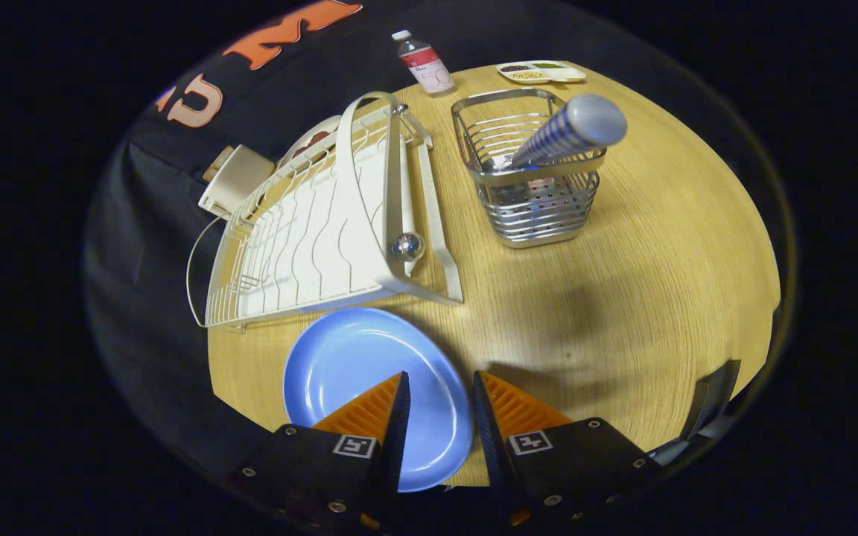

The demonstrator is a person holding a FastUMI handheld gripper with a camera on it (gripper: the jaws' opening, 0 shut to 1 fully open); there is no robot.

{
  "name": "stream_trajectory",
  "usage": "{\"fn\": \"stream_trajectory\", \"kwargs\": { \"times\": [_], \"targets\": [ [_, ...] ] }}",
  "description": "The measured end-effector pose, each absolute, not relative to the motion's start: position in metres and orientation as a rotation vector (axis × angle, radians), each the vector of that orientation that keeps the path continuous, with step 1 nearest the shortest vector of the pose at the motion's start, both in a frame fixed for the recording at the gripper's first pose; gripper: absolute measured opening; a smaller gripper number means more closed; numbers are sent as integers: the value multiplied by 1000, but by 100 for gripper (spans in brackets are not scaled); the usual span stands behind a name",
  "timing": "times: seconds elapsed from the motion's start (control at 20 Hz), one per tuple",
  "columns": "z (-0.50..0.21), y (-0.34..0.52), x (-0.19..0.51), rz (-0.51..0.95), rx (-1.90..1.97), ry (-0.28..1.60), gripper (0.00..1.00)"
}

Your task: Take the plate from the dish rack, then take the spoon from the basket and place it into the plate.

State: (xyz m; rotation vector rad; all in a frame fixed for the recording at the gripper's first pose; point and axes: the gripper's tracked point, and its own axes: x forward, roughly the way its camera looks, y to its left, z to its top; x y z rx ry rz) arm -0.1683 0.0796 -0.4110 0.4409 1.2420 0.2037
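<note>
From the gripper view, your gripper (438,387) hangs above the near edge of the round wooden tabletop (623,298), its jaws parted by a narrow gap and holding nothing. Under the left finger lies the blue plate (339,357), flat on the wood just in front of the white dish rack (310,223), so the plate already sits out of the rack and close to the tabletop's near edge.

Your next object is the spoon (567,128). It stands tilted in the metal basket (526,179), towards the far side of the tabletop, its ribbed handle leaning over the basket's right rim with the rounded end uppermost; the bowl end is hidden down inside. Judge it light and stiff, and probably slick on the smooth rounded tip. Take hold on the ribbed part of the handle, just above the rim, where the pads should bite better. The basket looks light too, so lift along the handle's lean or it may tip or drag.

You have open wood between the fingers and the basket, and more to the basket's right. Keep clear of the rack's raised handle on the left. Beyond the basket, near the far edge, stand a small bottle (423,63) and a divided dish (541,71); do not overshoot towards them.
</note>
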Motion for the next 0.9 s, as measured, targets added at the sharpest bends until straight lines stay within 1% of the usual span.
{"fn": "stream_trajectory", "kwargs": {
  "times": [0.1, 0.2, 0.25, 0.4, 0.5, 0.7, 0.8, 0.9],
  "targets": [
    [-396, 78, -153, 215, 458, 1145, 52],
    [-383, 67, -138, 201, 426, 1034, 61],
    [-376, 60, -131, 190, 399, 976, 63],
    [-368, 30, -119, 144, 272, 857, 76],
    [-363, 12, -112, 104, 202, 791, 80],
    [-341, -6, -94, 64, 155, 620, 80],
    [-341, -16, -86, 32, 122, 585, 80],
    [-340, -18, -77, 31, 116, 566, 80]
  ]
}}
